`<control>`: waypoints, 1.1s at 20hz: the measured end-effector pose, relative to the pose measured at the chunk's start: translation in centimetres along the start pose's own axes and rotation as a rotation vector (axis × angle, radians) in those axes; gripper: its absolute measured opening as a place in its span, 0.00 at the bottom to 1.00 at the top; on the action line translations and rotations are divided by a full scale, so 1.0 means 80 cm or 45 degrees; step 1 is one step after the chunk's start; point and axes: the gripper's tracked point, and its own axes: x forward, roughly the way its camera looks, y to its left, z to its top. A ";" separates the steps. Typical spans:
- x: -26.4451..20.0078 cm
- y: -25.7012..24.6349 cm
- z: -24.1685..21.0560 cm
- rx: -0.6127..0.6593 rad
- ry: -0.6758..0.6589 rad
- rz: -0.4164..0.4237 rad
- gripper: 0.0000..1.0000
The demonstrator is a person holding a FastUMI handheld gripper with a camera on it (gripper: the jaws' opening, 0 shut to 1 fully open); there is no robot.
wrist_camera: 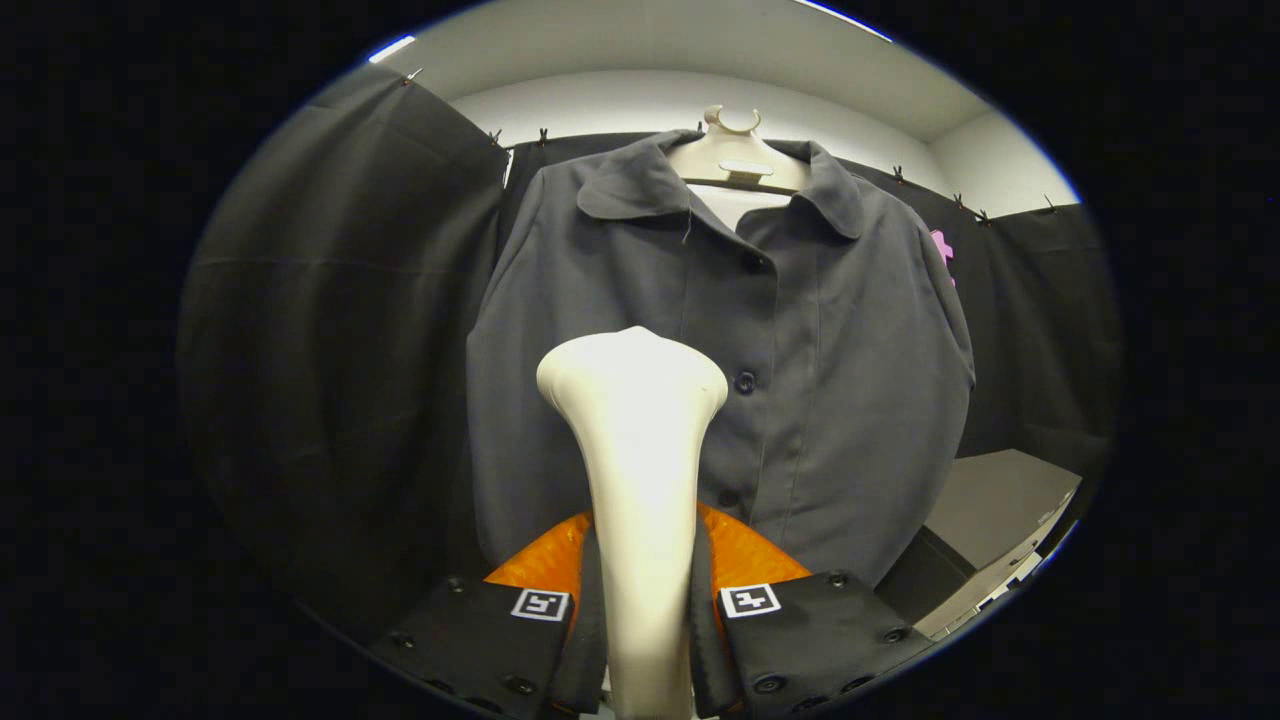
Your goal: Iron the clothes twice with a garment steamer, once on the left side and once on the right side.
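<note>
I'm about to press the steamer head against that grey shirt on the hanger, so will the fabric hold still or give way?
The shirt will probably yield: it hangs loose from a hanger and looks soft. It may swing back, being held at the top. The tongs are shut on the steamer, so light pressure seems wise.

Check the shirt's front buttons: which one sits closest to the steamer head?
The middle button, just beside the steamer head held in the gripper jaws. The collar button sits higher; the lowest button is beside the handle.
</note>
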 end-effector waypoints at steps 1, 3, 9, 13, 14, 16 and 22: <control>-0.003 0.001 -0.008 -0.006 0.009 0.001 0.41; -0.011 0.004 -0.025 -0.026 0.025 0.000 0.41; -0.022 0.011 -0.084 -0.041 0.116 0.015 0.41; -0.028 0.017 -0.121 -0.059 0.180 0.022 0.41; -0.029 0.017 -0.129 -0.063 0.192 0.025 0.41; -0.030 0.022 -0.153 -0.077 0.225 0.032 0.41; -0.039 0.037 -0.242 -0.091 0.364 0.066 0.41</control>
